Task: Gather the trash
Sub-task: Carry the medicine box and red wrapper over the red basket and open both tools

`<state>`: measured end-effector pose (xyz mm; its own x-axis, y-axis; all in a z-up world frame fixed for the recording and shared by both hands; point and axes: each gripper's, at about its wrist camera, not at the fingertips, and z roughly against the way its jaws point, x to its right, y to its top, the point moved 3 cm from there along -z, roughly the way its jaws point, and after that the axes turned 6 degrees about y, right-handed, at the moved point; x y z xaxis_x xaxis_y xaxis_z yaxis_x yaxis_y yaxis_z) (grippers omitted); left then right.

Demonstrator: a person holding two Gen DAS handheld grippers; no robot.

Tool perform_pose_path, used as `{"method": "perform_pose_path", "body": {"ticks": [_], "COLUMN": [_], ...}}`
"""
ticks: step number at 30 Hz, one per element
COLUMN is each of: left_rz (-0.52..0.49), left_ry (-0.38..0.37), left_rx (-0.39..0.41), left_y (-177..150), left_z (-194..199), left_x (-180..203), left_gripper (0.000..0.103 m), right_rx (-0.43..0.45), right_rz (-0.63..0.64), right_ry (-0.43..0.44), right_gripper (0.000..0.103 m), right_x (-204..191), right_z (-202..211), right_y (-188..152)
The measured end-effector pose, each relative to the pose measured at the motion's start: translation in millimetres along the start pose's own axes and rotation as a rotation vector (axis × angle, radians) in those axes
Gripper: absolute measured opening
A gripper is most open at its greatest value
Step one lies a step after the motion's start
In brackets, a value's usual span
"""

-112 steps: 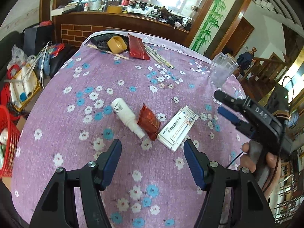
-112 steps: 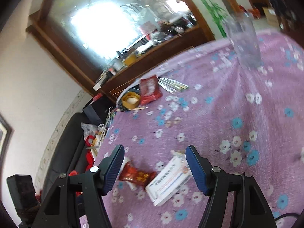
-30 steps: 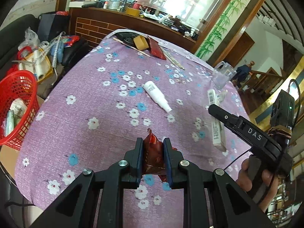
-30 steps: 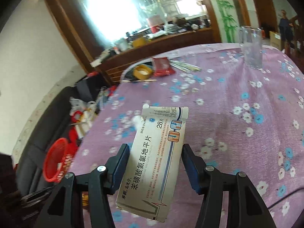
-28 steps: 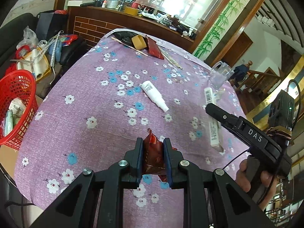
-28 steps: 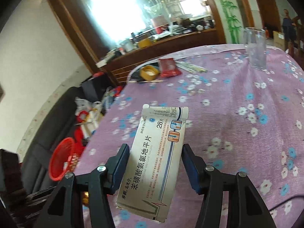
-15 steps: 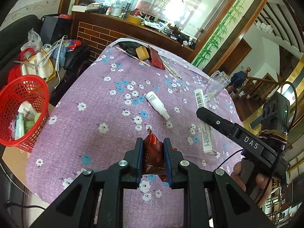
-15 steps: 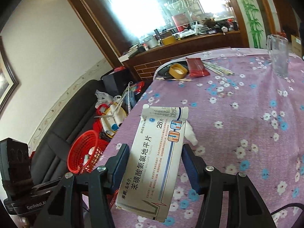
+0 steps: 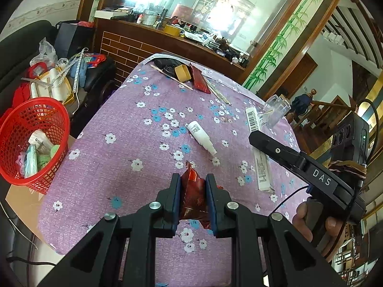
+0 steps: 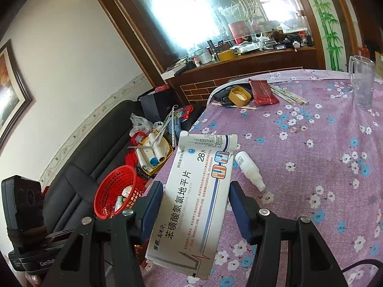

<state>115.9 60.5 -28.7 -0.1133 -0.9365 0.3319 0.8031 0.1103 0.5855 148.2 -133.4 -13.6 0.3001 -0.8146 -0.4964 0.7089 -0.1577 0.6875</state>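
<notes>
Left gripper point(image 9: 192, 199): clenched on red foil wrapper point(image 9: 193, 192), above bench near edge; right gripper point(image 10: 195, 211): grasping tablet box point(image 10: 195, 198); step: carrying; next: likely reach red basket point(image 9: 33, 141) beyond left edge, release; spray bottle point(image 9: 200, 136) remains mid-bench.

The wrapper point(image 9: 193, 192) sits between the left gripper point(image 9: 191, 198) pads, above the near part of the table point(image 9: 124, 157). Right of it, the tablet box point(image 9: 259, 153) sits in the right gripper point(image 10: 195, 201). Between and beyond them a small bottle point(image 9: 201, 137) lies on the tablecloth. Far right stands a glass mug point(image 10: 362, 82); at the far edge lie a tape roll point(image 9: 182, 72) and a pouch point(image 9: 199, 81). Left of the table, lower down, is a basket point(image 9: 40, 117) with items in it.
</notes>
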Motion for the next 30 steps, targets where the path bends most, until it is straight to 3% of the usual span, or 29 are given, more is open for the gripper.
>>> {"method": "perform_pose_path", "body": {"ticks": [30], "left_rz": [0.028], "left_ry": [0.017], "left_rx": [0.026], "left_y": [5.6], "left_z": [10.7], "left_x": [-20.7], "left_gripper": [0.021], "right_rx": [-0.015], "right_rz": [0.022], "right_ry": [0.011], "right_gripper": [0.060], "right_x": [-9.8], "right_z": [-8.0], "right_y": [2.4]}}
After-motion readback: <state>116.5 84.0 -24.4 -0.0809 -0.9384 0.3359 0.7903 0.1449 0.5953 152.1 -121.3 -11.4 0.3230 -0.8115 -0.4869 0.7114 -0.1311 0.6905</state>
